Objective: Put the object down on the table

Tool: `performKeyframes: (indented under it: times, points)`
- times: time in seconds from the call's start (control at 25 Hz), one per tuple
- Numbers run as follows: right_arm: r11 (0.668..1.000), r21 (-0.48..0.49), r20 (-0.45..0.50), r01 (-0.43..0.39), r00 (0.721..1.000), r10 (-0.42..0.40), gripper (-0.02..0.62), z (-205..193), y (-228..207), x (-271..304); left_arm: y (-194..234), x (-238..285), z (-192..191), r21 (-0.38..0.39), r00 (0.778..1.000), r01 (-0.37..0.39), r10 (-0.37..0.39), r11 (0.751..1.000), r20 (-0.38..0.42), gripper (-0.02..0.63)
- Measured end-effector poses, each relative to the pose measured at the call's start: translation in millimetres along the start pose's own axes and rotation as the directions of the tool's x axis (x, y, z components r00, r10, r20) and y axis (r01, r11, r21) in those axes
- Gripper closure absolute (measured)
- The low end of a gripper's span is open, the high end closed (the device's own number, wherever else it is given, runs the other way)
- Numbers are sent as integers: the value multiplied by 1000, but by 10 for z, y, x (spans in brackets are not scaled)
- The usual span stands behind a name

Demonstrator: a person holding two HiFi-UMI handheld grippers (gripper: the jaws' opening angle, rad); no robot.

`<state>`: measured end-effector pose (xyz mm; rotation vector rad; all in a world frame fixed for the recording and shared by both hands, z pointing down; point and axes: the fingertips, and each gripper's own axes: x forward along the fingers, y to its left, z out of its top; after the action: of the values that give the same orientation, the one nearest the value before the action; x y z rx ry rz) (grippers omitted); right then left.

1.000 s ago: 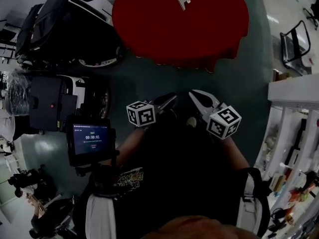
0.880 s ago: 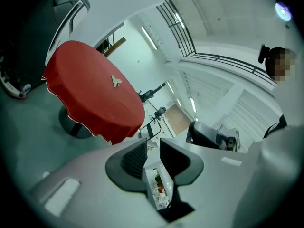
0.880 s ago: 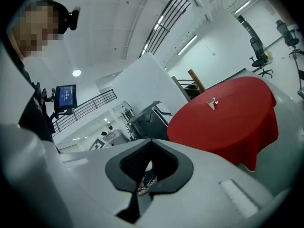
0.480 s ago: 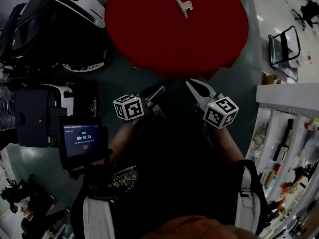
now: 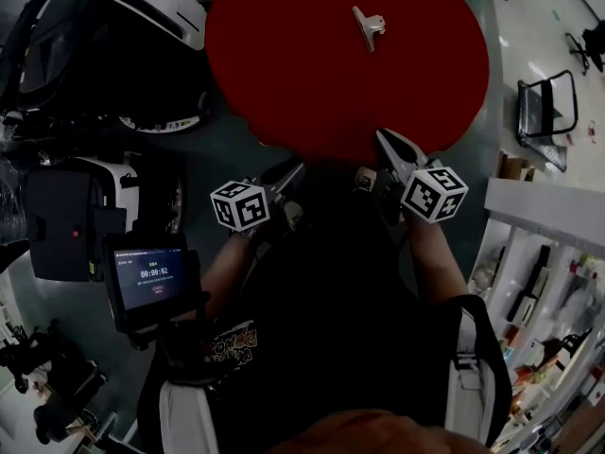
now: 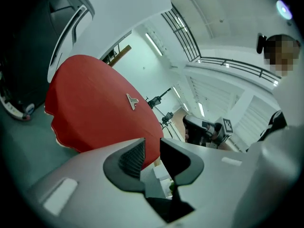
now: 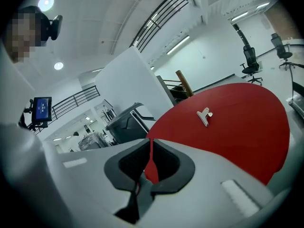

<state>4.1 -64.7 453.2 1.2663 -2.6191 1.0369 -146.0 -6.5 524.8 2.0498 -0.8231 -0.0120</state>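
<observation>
Empty grippers at the red table (image 5: 284,74)
Left gripper (image 5: 291,168) slightly parted, seemingly holding nothing; right gripper (image 5: 383,138) has just been cracking open; binder clip (image 5: 369,28) lies mid-table.

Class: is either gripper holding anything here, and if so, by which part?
Nothing is held. The left gripper has its jaws slightly apart and empty. The right gripper has just been opening its jaws, also empty. The clip lies on the table.
</observation>
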Motion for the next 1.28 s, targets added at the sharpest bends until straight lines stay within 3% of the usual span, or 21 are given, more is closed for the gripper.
performKeyframes:
  times: [0.2, 0.28, 0.36, 0.52, 0.64, 0.76, 0.92, 1.0, 1.08, 1.2, 1.28]
  points:
    - [999, 30, -39, -45, 998, 46, 572, 269, -603, 241, 271, 935, 422, 156, 992, -106, 115, 982, -45, 491]
    - [998, 38, -69, -59, 996, 61, 572, 366, -869, 246, 346, 1436, 653, 249, 981, -161, 182, 955, -63, 464]
    - [996, 47, -98, -70, 992, 75, 574, 459, -1159, 237, 391, 2014, 944, 365, 967, -197, 242, 910, -82, 436]
    - [993, 81, -138, -82, 986, 93, 574, 563, -1705, 162, 428, 3204, 1457, 601, 929, -209, 349, 772, -125, 417]
    - [991, 115, -150, -75, 984, 92, 574, 614, -2018, 25, 520, 3910, 1738, 750, 884, -219, 452, 624, -118, 397]
    - [986, 159, -159, -56, 984, 82, 575, 588, -2261, -134, 713, 4355, 1956, 840, 826, -256, 559, 479, -66, 374]
    - [975, 221, -157, -12, 986, 47, 575, 564, -2608, -265, 1125, 4691, 1976, 892, 740, -267, 670, 365, -52, 368]
    - [971, 240, -146, 8, 989, 28, 577, 589, -2765, -285, 1350, 4752, 1928, 906, 696, -261, 716, 332, -61, 368]
    - [965, 262, -140, 24, 990, 14, 577, 577, -2869, -310, 1517, 4771, 1861, 913, 662, -256, 746, 317, -73, 365]
    - [953, 302, -148, 37, 989, 9, 580, 506, -2971, -336, 1595, 4818, 1814, 903, 653, -268, 752, 336, -86, 369]
    - [948, 316, -152, 37, 988, 12, 581, 489, -3009, -336, 1572, 4842, 1832, 880, 664, -295, 742, 373, -92, 385]
